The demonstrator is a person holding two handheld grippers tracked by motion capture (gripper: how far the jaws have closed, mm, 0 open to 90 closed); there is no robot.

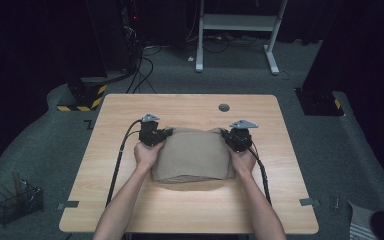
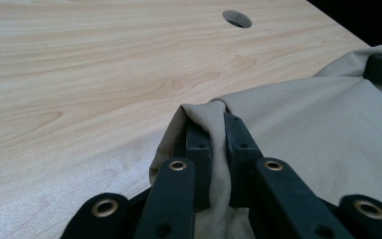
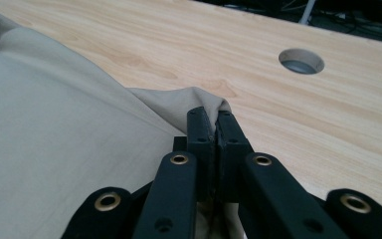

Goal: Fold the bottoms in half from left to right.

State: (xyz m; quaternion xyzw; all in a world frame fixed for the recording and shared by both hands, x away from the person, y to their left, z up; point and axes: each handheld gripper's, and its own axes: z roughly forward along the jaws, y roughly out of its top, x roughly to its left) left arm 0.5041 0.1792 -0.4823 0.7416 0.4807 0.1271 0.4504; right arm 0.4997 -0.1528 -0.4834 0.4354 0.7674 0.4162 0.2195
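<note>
A tan cloth lies folded in the middle of the wooden table. My left gripper is shut on the cloth's far left corner. In the left gripper view the cloth bunches between the closed jaws of the left gripper. My right gripper is shut on the far right corner. The right gripper view shows the right gripper pinching a fold of the cloth tightly. Both corners are held low, close to the tabletop.
A round cable hole sits in the table behind the cloth, seen too as the hole and the hole. A wire basket stands on the floor at the left. A white desk frame stands far back.
</note>
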